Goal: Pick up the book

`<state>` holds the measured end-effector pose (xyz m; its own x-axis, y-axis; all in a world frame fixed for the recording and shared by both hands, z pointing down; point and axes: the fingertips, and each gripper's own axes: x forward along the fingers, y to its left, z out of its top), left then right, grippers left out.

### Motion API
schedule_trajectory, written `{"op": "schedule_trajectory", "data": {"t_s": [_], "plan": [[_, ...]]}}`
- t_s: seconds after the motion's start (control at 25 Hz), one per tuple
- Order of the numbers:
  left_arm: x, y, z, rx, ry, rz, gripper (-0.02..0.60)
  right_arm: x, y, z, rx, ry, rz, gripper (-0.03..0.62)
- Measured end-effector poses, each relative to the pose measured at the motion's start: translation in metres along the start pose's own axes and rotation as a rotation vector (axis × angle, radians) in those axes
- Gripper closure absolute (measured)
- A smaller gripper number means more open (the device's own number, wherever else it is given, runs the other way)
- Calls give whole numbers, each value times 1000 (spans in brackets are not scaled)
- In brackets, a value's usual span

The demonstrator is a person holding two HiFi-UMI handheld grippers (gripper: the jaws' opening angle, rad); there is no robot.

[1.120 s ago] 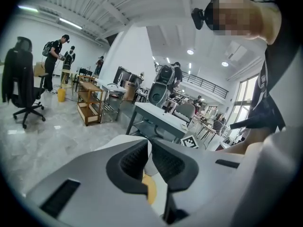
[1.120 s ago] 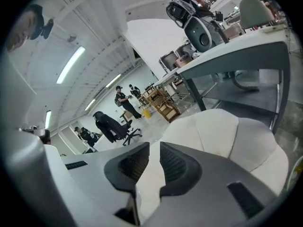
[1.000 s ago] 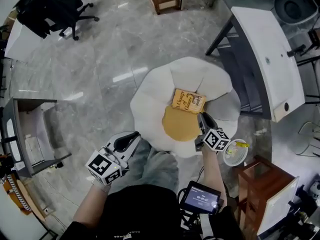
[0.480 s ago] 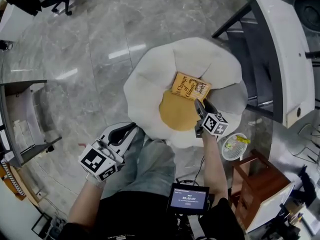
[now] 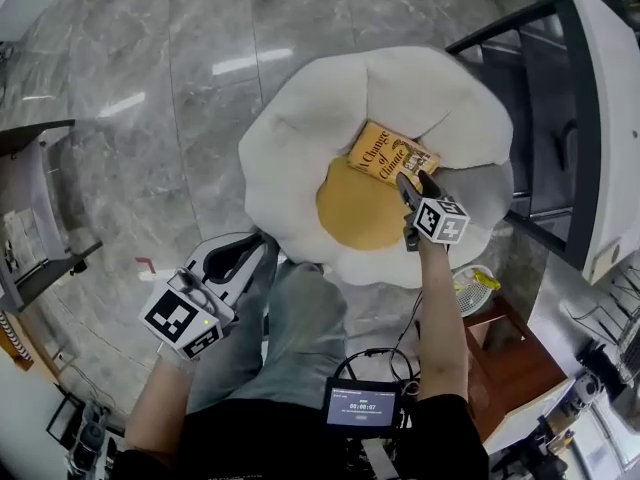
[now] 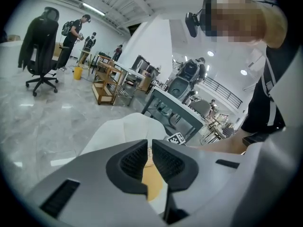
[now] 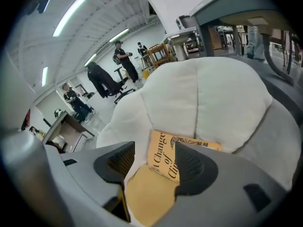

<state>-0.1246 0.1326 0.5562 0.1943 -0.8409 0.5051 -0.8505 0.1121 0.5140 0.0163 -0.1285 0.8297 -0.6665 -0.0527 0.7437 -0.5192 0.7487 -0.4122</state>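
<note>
Reaching for the book [image 5: 392, 157] is the step in hand, and the pick-up is not done yet. The book lies flat on a big cushion [image 5: 300, 138] that looks like a fried egg, on the floor. It sits where the yellow middle [image 5: 355, 218] meets the white part, a bit on each.

The right gripper [image 5: 414, 180] is just over the near end of the book. Its jaws are opening. In the right gripper view the book [image 7: 161, 152] shows in the gap between them, but the pads do not press on it. I cannot tell if a tip touches the cover.

The left gripper [image 5: 258, 246] hangs well apart from the book, by the person's leg. Its jaws are almost pressed together, with nothing in them.

What is left, I think, is to bring the right gripper down over the book's edge, squeeze, and lift.

The cover is orange-yellow, with dark letters that say "A Change of Climate". The small print under that is too tiny to read. A little screen [image 5: 364, 406] at the person's chest shows digits, also too small to read.
</note>
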Motion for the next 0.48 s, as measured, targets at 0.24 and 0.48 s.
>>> {"op": "schedule_trajectory", "data": {"t_s": [0.24,0.48], "plan": [[25,37,-15,-28,-14,5,563,44,-16,-3,-143,89,-23,330],[48,70,-40,-62,-7,-27,554,80,-36,-11,-296,200,-31,321]]}}
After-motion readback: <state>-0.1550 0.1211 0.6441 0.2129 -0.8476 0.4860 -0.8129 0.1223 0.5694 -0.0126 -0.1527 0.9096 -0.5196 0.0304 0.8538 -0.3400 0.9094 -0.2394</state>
